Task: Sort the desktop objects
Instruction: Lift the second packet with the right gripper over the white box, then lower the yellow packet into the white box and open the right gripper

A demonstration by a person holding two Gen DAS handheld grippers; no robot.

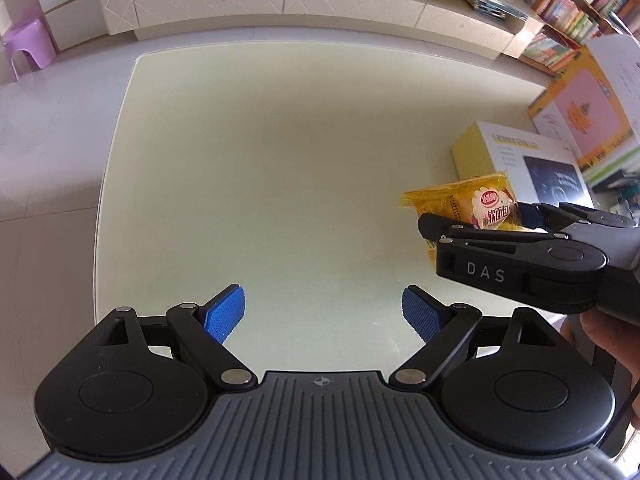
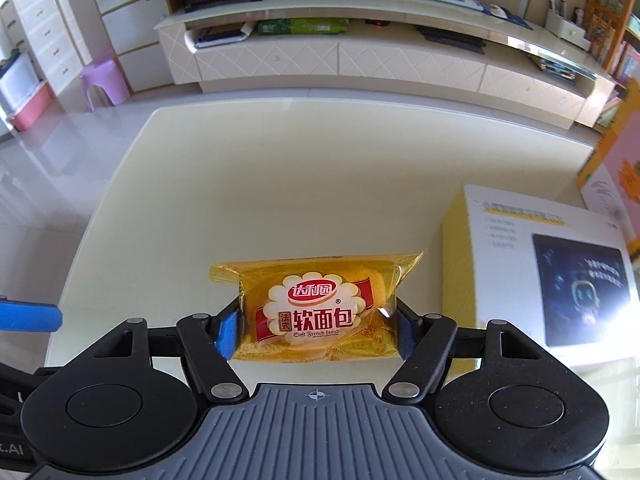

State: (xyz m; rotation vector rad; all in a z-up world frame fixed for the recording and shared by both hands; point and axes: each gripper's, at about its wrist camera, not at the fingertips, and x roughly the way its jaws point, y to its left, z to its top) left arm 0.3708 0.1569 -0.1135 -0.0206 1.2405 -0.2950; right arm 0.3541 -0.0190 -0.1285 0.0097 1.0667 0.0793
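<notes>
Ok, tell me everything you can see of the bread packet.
The bread packet is a small pillow-shaped pack of clear yellow film with crimped ends. A white cloud-shaped label carries a red logo, Chinese characters and "Soft French bread"; the bun shows through. It lies label up, gripped at both sides between the blue pads of the right claw, over the pale table, left of a white and yellow box. The left claw is apart from it.

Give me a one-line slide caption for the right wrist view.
Right hand-held gripper grips a yellow plastic-wrapped soft bread packet above the pale glass table, beside a white-and-yellow cardboard box.
</notes>
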